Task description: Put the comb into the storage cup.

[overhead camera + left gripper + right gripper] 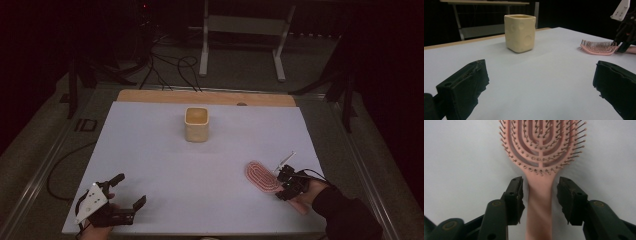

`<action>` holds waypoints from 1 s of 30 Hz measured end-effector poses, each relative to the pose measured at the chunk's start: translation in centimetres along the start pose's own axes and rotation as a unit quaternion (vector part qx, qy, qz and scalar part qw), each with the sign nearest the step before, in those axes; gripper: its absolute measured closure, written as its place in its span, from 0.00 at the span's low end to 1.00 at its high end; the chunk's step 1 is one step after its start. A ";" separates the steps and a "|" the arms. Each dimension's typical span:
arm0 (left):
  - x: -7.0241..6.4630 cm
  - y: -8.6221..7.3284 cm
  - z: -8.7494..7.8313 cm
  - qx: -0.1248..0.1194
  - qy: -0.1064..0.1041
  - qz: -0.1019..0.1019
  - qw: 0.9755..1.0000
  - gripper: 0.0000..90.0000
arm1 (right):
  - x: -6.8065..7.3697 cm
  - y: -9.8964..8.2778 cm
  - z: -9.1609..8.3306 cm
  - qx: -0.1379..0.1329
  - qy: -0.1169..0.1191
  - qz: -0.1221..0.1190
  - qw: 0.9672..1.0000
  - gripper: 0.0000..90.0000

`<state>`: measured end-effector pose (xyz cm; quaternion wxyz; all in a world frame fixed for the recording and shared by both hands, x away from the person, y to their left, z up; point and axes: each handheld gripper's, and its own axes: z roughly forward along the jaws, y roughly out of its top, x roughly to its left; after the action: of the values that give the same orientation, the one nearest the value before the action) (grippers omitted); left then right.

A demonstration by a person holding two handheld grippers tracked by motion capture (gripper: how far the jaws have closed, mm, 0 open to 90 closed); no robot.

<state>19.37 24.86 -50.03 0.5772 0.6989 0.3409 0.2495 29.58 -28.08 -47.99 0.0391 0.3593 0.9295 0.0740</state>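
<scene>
A pink hairbrush [541, 157] lies bristles up on the white table [200, 165], toward the lower right of the high view. The right gripper [539, 192] straddles its handle with both jaws released, a small gap on each side. If the jaws close off-centre, one pad would likely touch first and swivel the brush, and the smooth, narrow handle could slip out. The left gripper [120, 192] sits spread wide and empty at the lower left. A cream cup [196, 124] stands at upper centre, well apart from both.
</scene>
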 end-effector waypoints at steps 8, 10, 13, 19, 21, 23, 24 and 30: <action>0.0 0.0 0.0 0.001 0.000 0.001 1.000 0.00 | 0.2 0.4 0.5 0.013 -0.003 0.006 1.000 0.73; 0.0 0.0 0.0 0.000 -0.001 0.000 1.000 0.00 | 0.3 0.5 0.7 0.012 -0.004 0.008 1.000 0.74; -0.1 0.0 0.0 0.001 0.000 0.000 1.000 0.00 | 0.3 0.5 0.7 0.015 -0.005 0.011 1.000 0.74; -0.1 0.0 0.0 0.001 -0.001 0.001 1.000 0.00 | 0.7 0.8 0.7 0.025 -0.015 -0.007 1.000 0.75; -0.1 0.0 0.0 0.001 -0.002 0.000 1.000 0.00 | 0.7 0.9 0.8 0.032 -0.016 -0.001 0.999 0.76; -0.1 -0.1 0.0 0.004 -0.001 0.001 1.000 0.00 | 0.8 1.0 0.8 0.034 -0.018 0.002 0.999 0.76; -0.1 -0.1 0.0 0.004 -0.001 0.000 1.000 0.00 | 0.8 1.0 0.8 0.033 -0.019 0.003 0.999 0.76; -0.1 -0.1 0.0 0.005 -0.001 0.001 1.000 0.00 | 1.2 0.5 0.8 0.015 -0.031 0.004 0.999 0.78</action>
<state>19.33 24.79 -50.12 0.5742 0.7021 0.3407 0.2476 29.15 -26.84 -48.69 0.0619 0.3654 0.9275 0.0491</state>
